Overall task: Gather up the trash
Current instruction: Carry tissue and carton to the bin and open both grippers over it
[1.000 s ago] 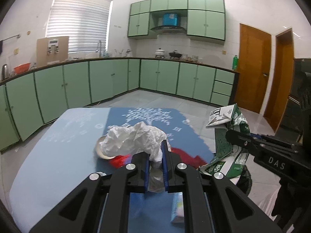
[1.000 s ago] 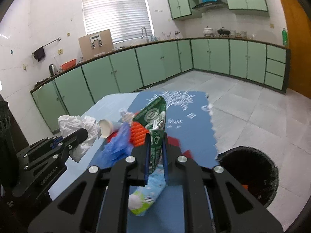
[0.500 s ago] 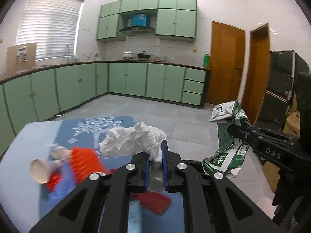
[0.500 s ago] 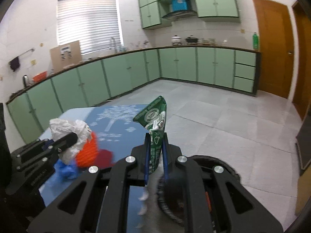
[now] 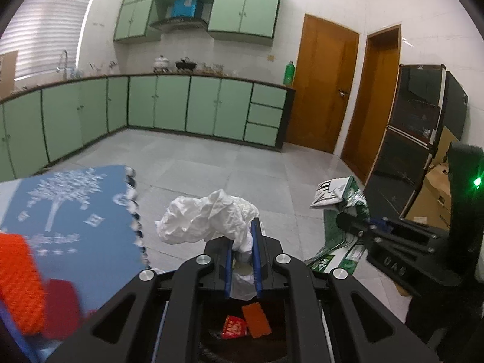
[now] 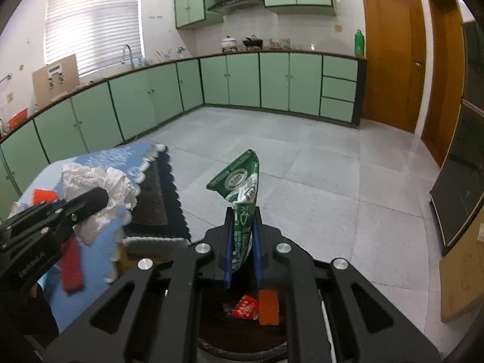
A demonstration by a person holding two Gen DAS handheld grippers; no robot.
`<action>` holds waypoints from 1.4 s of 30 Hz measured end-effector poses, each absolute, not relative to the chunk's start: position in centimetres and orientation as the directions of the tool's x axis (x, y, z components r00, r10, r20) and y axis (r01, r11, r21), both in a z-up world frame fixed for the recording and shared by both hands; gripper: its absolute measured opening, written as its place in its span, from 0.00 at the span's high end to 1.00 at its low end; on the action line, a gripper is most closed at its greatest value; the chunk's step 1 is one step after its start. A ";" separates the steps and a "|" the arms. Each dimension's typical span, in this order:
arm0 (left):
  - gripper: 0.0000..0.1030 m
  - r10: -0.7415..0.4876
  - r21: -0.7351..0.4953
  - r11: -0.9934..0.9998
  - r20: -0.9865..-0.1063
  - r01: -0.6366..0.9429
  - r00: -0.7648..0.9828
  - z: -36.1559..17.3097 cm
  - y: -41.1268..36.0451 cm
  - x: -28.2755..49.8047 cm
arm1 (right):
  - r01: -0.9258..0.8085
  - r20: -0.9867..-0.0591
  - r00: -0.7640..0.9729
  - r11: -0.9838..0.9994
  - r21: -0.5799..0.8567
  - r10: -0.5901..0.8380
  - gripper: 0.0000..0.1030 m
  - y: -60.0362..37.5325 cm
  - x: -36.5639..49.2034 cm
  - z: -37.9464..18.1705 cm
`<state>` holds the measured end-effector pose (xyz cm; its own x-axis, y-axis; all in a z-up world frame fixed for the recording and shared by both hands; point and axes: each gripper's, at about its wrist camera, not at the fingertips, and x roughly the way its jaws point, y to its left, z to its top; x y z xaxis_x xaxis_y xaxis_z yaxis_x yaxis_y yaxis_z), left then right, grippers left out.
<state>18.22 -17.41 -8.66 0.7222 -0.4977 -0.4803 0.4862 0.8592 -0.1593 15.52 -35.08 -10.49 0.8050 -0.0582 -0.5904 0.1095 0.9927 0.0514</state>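
My left gripper [image 5: 243,236] is shut on a crumpled white tissue [image 5: 205,217], held above a dark trash bin [image 5: 242,341] on the floor. My right gripper [image 6: 241,224] is shut on a flattened green and white carton [image 6: 240,181], also above the bin [image 6: 242,335]. The bin holds a red wrapper [image 6: 245,305] and an orange piece [image 6: 268,305]. The right gripper with the carton [image 5: 345,211] shows at the right of the left wrist view. The left gripper with the tissue [image 6: 96,187] shows at the left of the right wrist view.
The table with a blue cloth [image 5: 69,211] stands to the left, with an orange net [image 5: 18,281] and red scraps [image 6: 71,266] on it. Green cabinets [image 6: 272,81] line the far walls. A black cabinet [image 5: 417,139] and cardboard boxes [image 5: 438,190] stand at the right.
Both grippers have swung right, off the table, and now hang over the bin with tissue and carton still held.
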 end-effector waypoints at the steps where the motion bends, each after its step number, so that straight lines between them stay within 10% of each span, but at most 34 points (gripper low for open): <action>1: 0.89 -0.500 -0.160 0.857 -0.489 0.490 0.715 -9.1 -18.0 18.7 | 0.118 -0.600 0.797 0.991 0.054 -0.062 0.90 -35.7 16.0 -11.3; 13: 0.85 -0.513 -0.176 0.836 -0.590 0.520 0.623 -13.7 -23.6 23.0 | 0.140 -0.698 0.714 0.987 0.077 -0.047 0.86 -39.5 20.5 -17.7; 25: 0.52 -0.512 -0.202 0.845 -0.572 0.495 0.641 -12.1 -21.6 22.9 | 0.209 -0.682 0.723 0.976 0.061 -0.112 0.13 -39.9 19.1 -17.3; 42: 0.36 -0.267 -0.088 0.963 -0.481 0.257 0.835 -5.0 -4.1 13.7 | 0.063 -0.529 0.849 0.989 0.132 0.017 0.08 -26.9 12.3 -8.7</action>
